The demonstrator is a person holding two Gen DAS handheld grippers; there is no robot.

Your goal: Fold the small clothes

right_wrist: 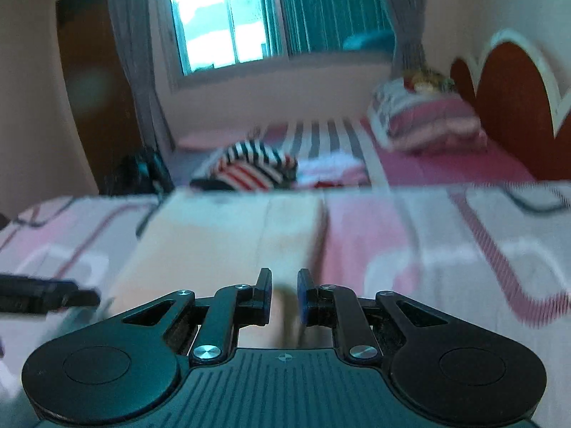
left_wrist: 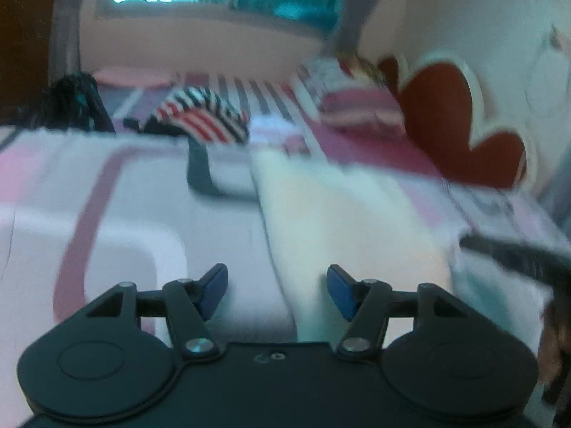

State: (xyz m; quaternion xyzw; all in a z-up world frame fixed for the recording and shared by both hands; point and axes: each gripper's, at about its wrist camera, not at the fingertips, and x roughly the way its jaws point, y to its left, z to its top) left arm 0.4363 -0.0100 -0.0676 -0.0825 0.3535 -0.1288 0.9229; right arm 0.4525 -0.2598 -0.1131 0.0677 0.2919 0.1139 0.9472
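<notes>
Blurred striped garment (left_wrist: 205,116), details unreadable

Your left gripper (left_wrist: 277,290) points forward and downward, its blue-padded fingers (left_wrist: 214,287) spread well apart with nothing pressed between them. Your right gripper (right_wrist: 284,296) tilts down too, its fingers (right_wrist: 266,294) drawn close together with only a narrow gap, pinching a fold of pale cloth (right_wrist: 228,235). In the right wrist view, the left gripper's dark finger shows at the left edge.
</notes>
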